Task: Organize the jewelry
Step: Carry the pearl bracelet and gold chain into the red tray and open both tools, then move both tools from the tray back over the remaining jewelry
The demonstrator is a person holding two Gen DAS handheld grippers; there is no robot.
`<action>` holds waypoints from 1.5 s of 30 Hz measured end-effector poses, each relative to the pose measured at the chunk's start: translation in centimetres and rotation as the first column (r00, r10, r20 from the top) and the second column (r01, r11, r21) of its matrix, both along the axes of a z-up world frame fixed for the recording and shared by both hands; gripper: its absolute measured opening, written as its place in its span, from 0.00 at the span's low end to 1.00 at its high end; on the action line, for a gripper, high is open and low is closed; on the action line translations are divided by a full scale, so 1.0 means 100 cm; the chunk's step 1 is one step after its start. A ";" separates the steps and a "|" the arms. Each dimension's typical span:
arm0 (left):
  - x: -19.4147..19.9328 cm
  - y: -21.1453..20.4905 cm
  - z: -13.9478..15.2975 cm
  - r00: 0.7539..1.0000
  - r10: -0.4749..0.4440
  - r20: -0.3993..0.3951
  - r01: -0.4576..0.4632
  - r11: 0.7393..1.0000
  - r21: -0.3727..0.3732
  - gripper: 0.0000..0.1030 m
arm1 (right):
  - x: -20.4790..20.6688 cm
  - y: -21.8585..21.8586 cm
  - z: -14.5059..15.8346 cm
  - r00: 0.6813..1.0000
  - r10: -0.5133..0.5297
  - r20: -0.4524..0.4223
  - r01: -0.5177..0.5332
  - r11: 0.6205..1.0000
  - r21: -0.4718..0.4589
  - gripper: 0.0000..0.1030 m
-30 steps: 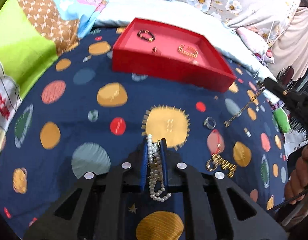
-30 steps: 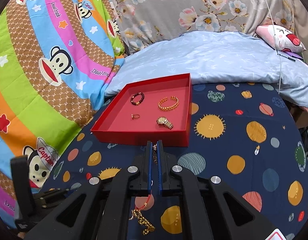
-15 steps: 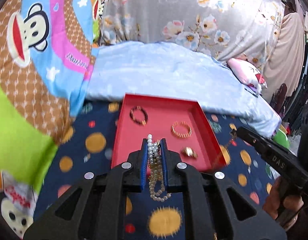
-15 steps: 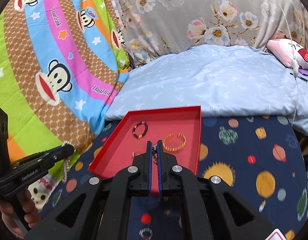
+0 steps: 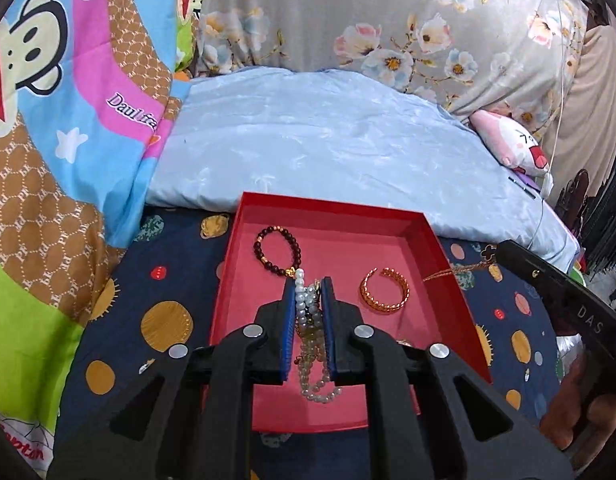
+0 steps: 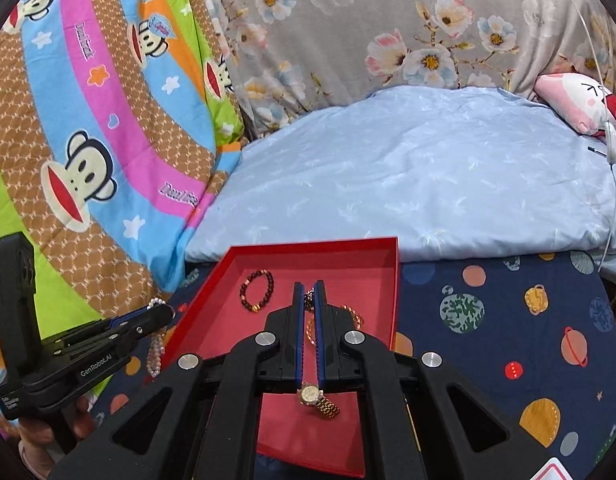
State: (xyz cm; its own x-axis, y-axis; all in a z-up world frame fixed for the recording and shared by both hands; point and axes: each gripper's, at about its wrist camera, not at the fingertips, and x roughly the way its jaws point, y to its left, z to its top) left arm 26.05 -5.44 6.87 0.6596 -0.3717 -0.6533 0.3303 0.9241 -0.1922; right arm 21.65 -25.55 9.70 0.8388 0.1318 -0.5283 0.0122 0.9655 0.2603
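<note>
With both tongs already hanging over the red tray, you are close to setting down two more pieces. Nearest you, your left tongs are almost shut, pinching a bunched pearl necklace whose loops dangle below the blue pads above the tray floor. Your right tongs are pressed fully together on a thin gold chain; in the left wrist view that chain trails from their tip near the tray's right wall, and a small dark charm seems to sit on it, though it is too small to be sure. Inside the tray lie a gold wristwatch toward the near end, a gold open bangle mid-floor, and a dark beaded bracelet toward the far left corner. So three pieces look sorted, and two more are held, not yet released. What is left, by my reading, is to lower each piece into a bare patch of the floor and let go; whether loose pieces remain on the planet-print bedsheet you cannot tell from here. Beyond lie a pale blue quilt and floral fabric.
</note>
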 end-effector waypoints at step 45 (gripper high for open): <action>-0.192 0.037 -0.082 0.986 -0.024 -0.167 0.027 0.999 0.017 0.63 | -0.197 0.057 -0.104 0.971 0.081 -0.226 -0.083 0.997 0.000 0.20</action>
State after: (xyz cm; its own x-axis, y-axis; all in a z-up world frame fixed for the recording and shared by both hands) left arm 6.83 -1.70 -1.36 0.5313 -0.3729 -0.7607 0.3183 0.9200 -0.2287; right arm 1.91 -19.82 -0.68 0.6845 0.1893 -0.7040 -0.0093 0.9679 0.2512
